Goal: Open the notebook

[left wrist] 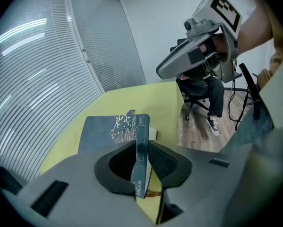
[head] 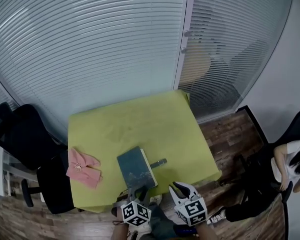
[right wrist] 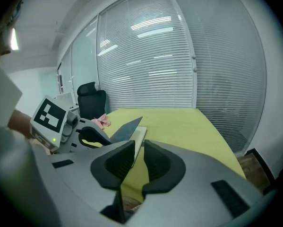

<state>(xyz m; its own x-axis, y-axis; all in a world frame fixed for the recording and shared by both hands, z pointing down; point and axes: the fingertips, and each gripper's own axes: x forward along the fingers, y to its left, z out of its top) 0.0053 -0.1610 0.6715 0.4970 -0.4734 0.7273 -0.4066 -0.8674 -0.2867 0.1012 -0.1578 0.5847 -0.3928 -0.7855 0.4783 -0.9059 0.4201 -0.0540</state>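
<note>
Left gripper view: cover [left wrist: 140,143] between fingers [left wrist: 166,162]

in the head view the left gripper [head: 138,191] covers the six o'clock edge of the notebook [head: 134,166]. the small grey piece [head: 159,162] at its three o'clock is too small to name. a seated person [head: 289,160] at four o'clock is cut off by the right edge. the shapes behind the blinds [head: 210,59] at one o'clock are only a blur.
</note>
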